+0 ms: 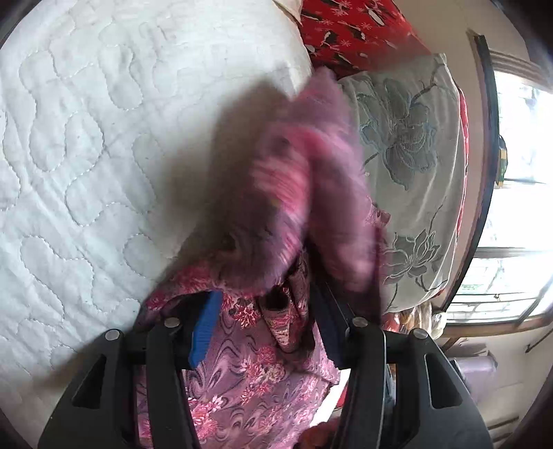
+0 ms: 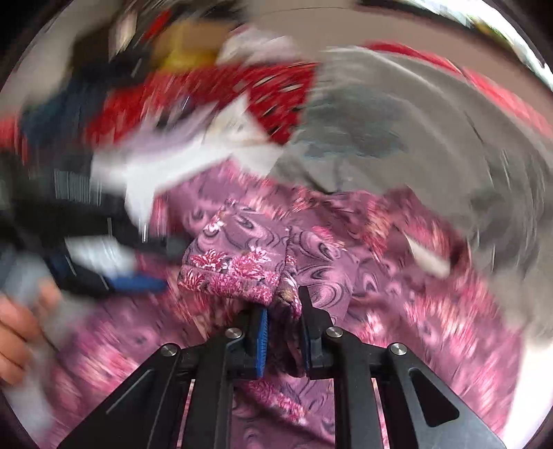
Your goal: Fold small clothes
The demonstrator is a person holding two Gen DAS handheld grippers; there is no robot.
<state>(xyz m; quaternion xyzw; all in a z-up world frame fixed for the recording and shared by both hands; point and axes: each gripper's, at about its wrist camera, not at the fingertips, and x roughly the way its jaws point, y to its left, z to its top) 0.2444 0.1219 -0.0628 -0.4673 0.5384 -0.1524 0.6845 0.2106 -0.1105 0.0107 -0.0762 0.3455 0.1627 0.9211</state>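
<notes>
Both claws are on the pink-and-purple patterned garment (image 1: pixel 242 373) now, lifted just above the white quilted bed (image 1: pixel 76 165). The right claw (image 2: pixel 283 331) has its jaws pinched narrow on a bunched fold of the cloth, so that one is gripping. The left claw (image 1: pixel 269 331) stands about half open with fabric draped between and over its fingers; whether its pads actually press the cloth I cannot tell.

My read: this is the pick-up-and-spread step, before any fold is made. The next move calls for pulling the two held points apart so the garment hangs flat, then laying it on a bare part of the bed.

The left wrist view gives the surroundings: the quilted bed, a grey floral pillow (image 1: pixel 408 165) toward the bed's far edge, a red patterned cloth (image 1: pixel 352 27) behind it, and a bright window (image 1: pixel 518 172). The right wrist view (badly smeared) shows what that one cannot, the person's hand (image 2: pixel 17 331) on the other claw's handle, and the right grip itself.
</notes>
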